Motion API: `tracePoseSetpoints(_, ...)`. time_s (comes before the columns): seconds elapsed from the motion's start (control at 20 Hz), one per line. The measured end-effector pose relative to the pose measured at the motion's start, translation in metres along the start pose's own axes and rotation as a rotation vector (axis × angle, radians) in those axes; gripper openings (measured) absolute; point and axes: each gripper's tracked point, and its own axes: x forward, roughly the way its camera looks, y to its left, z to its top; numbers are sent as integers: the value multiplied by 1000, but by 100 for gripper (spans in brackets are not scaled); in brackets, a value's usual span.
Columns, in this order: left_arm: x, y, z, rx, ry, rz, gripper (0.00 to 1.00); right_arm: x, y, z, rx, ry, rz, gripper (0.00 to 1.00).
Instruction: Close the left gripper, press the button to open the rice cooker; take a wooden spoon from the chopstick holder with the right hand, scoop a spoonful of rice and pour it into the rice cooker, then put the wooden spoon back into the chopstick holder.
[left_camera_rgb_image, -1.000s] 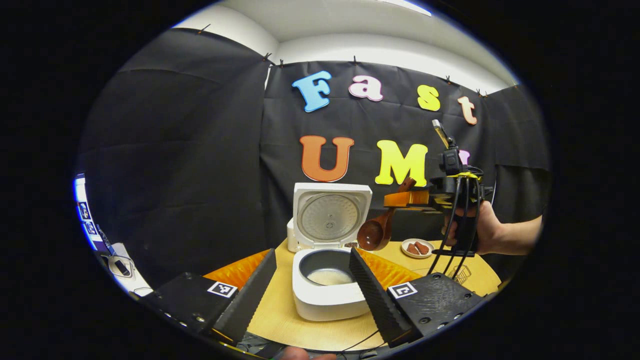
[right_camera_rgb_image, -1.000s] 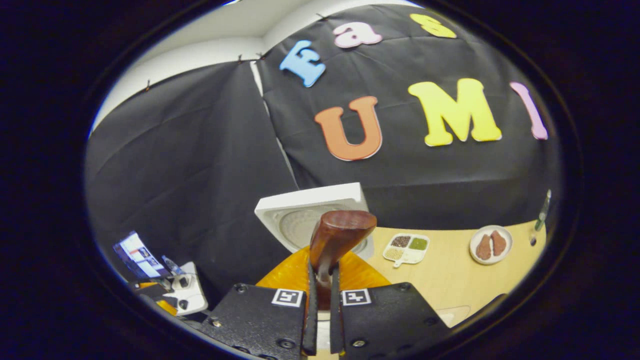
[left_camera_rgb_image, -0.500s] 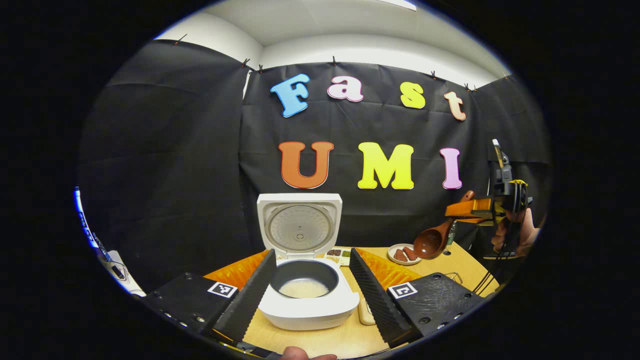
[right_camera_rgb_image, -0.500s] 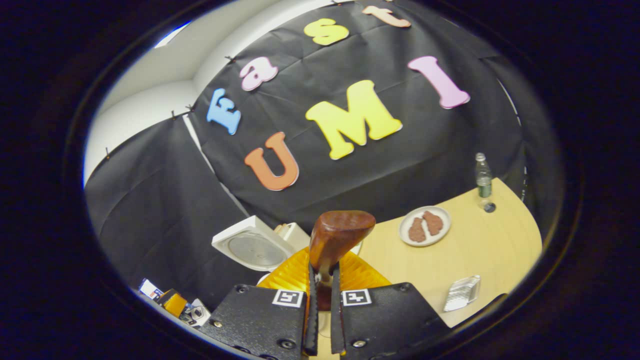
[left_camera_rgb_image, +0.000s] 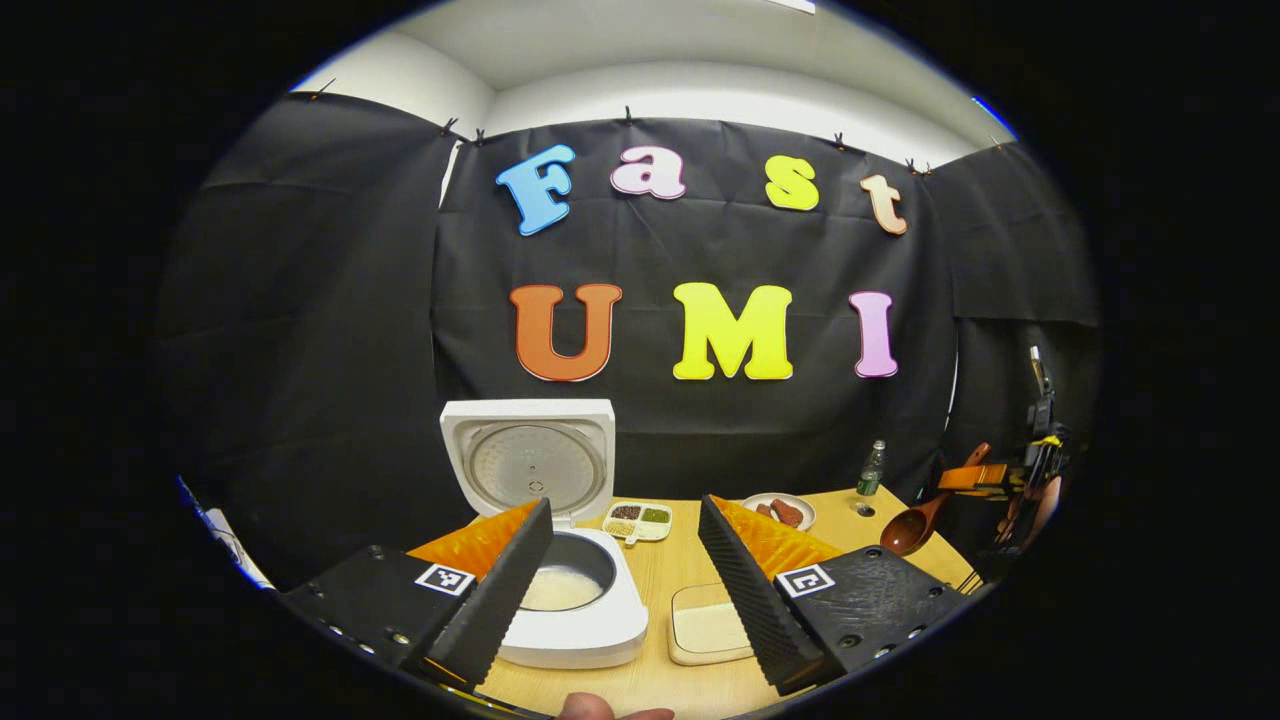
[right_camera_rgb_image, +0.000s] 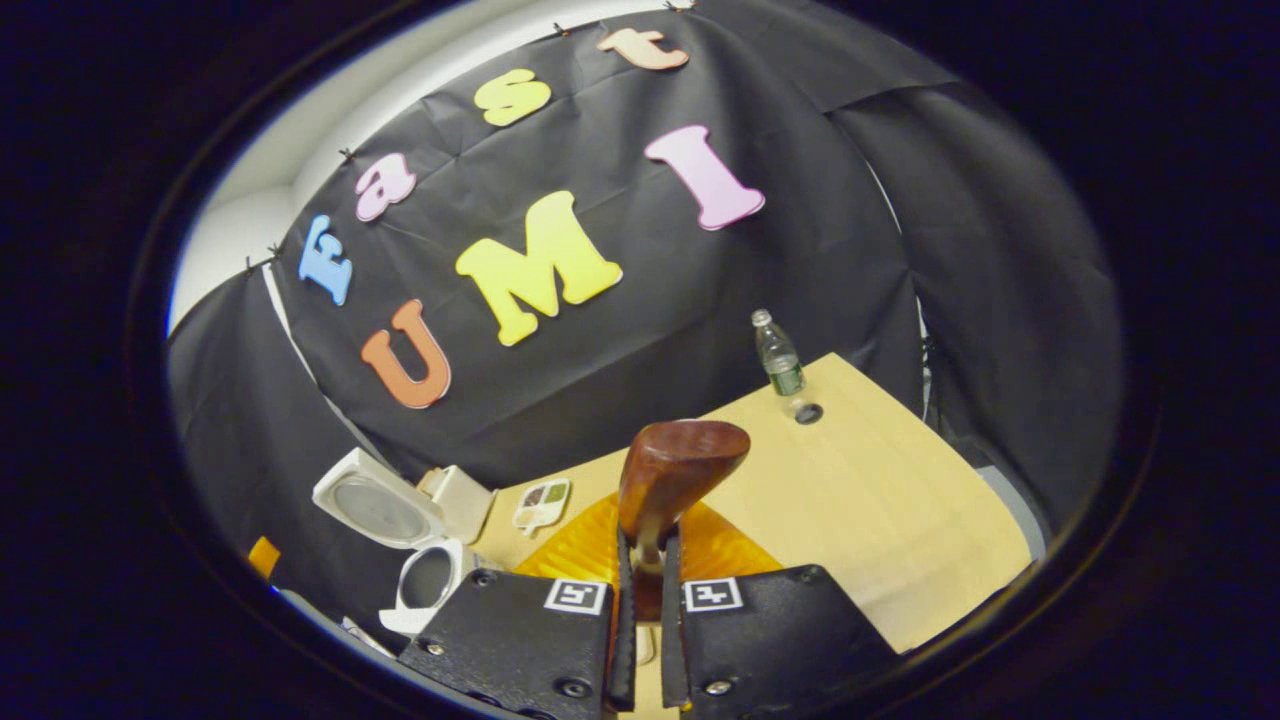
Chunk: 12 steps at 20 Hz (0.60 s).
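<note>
The white rice cooker (left_camera_rgb_image: 575, 625) stands open on the table with its lid (left_camera_rgb_image: 528, 458) upright, and rice (left_camera_rgb_image: 552, 590) lies in its pot. It also appears at the lower left of the right gripper view (right_camera_rgb_image: 425, 580). My left gripper (left_camera_rgb_image: 624, 503) is open in front of it, with nothing between its fingers. My right gripper (right_camera_rgb_image: 645, 540) is shut on the handle of the wooden spoon (right_camera_rgb_image: 680, 465), whose bowl sticks out ahead over the table. Far right in the left gripper view, a hand holds the right gripper (left_camera_rgb_image: 985, 478) with the spoon (left_camera_rgb_image: 912, 530) hanging down to the left.
A flat dish of rice (left_camera_rgb_image: 710, 630) sits right of the cooker. Behind are a divided tray of grains (left_camera_rgb_image: 640, 517), a plate with brown pieces (left_camera_rgb_image: 778, 510) and a green-labelled bottle (right_camera_rgb_image: 778, 355) with its cap (right_camera_rgb_image: 806, 411) beside it. The wooden table (right_camera_rgb_image: 880, 500) ends near the black wall.
The right gripper has carried the spoon from above the cooker out to the far right and lower. The left gripper's view has swung right, so the cooker now sits further left.
</note>
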Motion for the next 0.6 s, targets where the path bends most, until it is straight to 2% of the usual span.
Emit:
tracePoseSetpoints(0.3,8,-10,3,-12,18,17,94,37,-37,-41,-53,41,-62,15)
tracePoseSetpoints(0.6,5,2,-4,-23,50,75,94,62,-49,-74,-104,82,-73,15)
